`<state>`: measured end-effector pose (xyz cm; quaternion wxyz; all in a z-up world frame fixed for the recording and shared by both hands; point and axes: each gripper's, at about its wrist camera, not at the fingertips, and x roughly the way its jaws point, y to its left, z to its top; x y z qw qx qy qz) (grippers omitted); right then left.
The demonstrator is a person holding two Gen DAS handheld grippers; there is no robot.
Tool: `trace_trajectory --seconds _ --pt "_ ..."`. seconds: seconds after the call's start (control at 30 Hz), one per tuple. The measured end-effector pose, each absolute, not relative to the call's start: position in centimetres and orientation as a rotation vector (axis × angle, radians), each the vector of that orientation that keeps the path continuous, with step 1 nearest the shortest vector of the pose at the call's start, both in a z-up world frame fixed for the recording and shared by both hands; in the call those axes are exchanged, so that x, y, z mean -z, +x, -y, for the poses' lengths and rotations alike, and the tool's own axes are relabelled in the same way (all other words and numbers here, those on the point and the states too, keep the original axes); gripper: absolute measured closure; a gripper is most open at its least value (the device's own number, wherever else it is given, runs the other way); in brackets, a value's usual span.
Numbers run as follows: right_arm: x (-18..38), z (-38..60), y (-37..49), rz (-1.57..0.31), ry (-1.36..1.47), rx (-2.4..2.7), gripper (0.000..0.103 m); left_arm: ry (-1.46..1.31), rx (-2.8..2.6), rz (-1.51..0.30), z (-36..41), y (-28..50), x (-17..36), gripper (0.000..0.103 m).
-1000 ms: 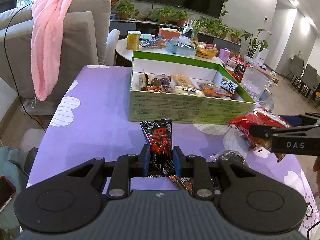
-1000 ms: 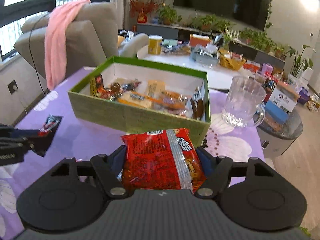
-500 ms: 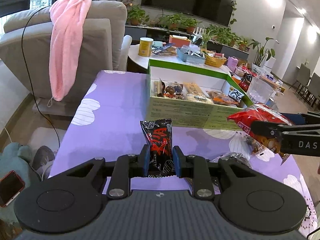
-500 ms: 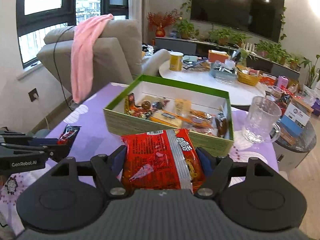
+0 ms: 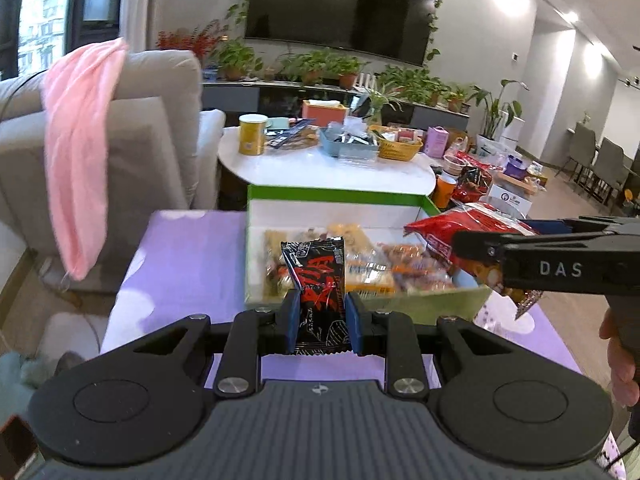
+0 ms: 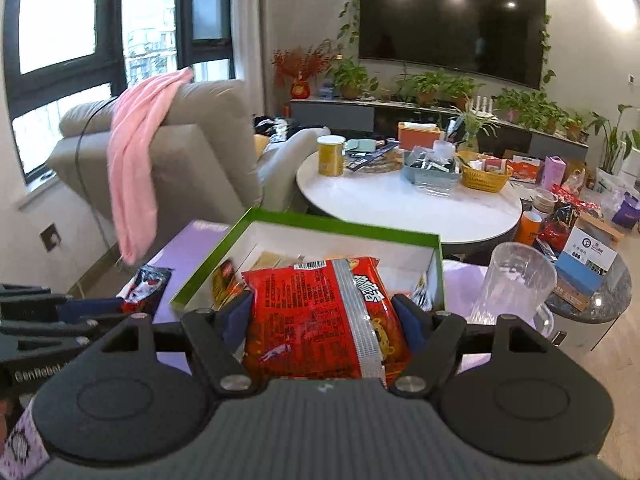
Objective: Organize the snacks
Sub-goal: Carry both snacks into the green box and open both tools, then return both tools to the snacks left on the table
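You are lifting both snacks off the purple bench (image 5: 180, 264) and bringing them in over the green box (image 5: 256, 200), which a second ago sat farther ahead. Your left tongs (image 5: 319, 320) are pinching the slim black packet (image 5: 318, 276); your right tongs (image 6: 320, 320), spread wide, are gripping the red noodle pack (image 6: 316, 312). Both look nearly ready for dropping in.

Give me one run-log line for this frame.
left tongs: shut on black packet | right tongs: shut on red noodle bag | both near green box | nothing dropped yet
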<state>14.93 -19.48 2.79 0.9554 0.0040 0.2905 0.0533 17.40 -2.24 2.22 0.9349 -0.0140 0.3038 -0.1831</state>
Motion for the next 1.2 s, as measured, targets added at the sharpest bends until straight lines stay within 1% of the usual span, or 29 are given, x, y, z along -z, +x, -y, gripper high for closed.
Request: trace_trajectory --seconds 0.27,0.37,0.43,0.47,0.5,0.7,0.9,1.2 --pt "-1.5 21.0 19.7 -0.609 0.032 -0.076 0.024 0.018 0.395 -0.638 5.6 24.1 -1.6 0.080" --pt "-0.4 21.4 21.7 -0.626 0.040 -0.066 0.024 0.026 0.407 -0.640 6.7 26.5 -0.7 0.078" --pt "0.3 21.7 22.6 -0.634 0.051 -0.052 0.024 0.031 0.394 -0.637 7.1 27.8 0.1 0.066" --pt "0.9 21.8 23.0 -0.636 0.061 -0.036 0.023 0.038 0.383 -0.629 7.3 28.2 0.5 0.055" --pt "1.3 21.8 23.4 -0.636 0.067 -0.026 0.023 0.046 0.372 -0.621 7.5 28.5 1.0 0.052" --pt "2.4 22.5 23.1 -0.640 0.089 0.000 0.022 0.041 0.364 -0.648 6.4 28.9 2.5 0.052" --pt "1.2 23.2 21.4 -0.648 0.136 0.005 0.022 0.023 0.338 -0.652 5.1 27.6 1.7 0.052" --pt "-1.4 23.8 17.5 -0.618 0.106 0.027 0.022 0.016 0.330 -0.632 3.8 23.3 0.2 0.052"
